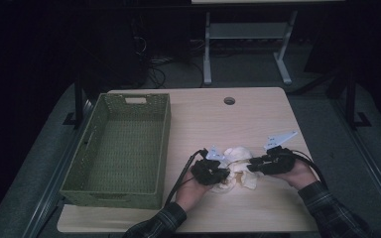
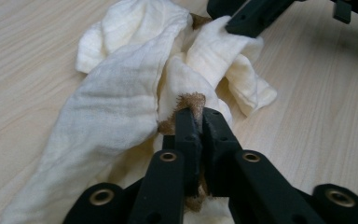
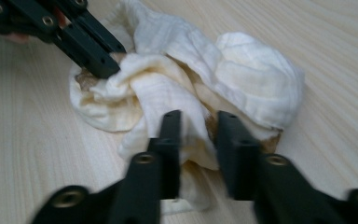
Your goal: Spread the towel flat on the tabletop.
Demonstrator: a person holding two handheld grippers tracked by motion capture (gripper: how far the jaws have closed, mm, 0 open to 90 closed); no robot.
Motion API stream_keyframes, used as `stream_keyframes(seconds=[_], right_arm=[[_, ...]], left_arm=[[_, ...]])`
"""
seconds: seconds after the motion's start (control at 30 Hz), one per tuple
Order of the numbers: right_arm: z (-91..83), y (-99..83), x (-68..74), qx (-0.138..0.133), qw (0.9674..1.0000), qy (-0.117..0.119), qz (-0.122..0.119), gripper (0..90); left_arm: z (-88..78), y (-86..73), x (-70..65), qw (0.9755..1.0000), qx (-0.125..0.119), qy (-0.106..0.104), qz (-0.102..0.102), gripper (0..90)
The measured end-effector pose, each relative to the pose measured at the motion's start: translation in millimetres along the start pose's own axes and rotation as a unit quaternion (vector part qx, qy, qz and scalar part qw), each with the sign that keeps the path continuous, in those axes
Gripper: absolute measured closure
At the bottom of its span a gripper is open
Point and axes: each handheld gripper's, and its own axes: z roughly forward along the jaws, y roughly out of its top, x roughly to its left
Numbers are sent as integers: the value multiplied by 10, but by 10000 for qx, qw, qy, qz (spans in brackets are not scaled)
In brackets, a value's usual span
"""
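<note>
Left gripper (image 2: 196, 122): jaws clamped on brown-edged fold of one cream cloth (image 2: 121, 93). Right gripper (image 3: 196, 128): jaws apart, straddling cloth fold, not pinching. Cloth crumpled on wooden table (image 1: 258, 114), near edge, right of one empty green basket (image 1: 129, 144).

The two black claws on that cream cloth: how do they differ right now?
The left claw has its jaws pinched together on a brown-edged fold of the cloth; the right claw has a gap between its jaws, with cloth lying in that gap. In the high view, the left claw reaches the cloth from its left side, the right claw from its right. Both are black, hand-held and low over the wooden table.
</note>
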Motion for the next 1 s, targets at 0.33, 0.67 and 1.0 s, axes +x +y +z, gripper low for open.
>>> stream_keyframes(seconds=[0.33,0.67,1.0], right_arm=[[-149,-120,-78,-10,9998,-172,104,881],[-446,-221,-186,-288,9994,-134,103,867],[-433,-374,-10,-716,9969,-46,328,706]], left_arm=[[-104,16,32,9996,75,267,34,871],[-53,57,-20,9997,65,218,124,871],[-60,132,4,9997,-135,167,111,725]])
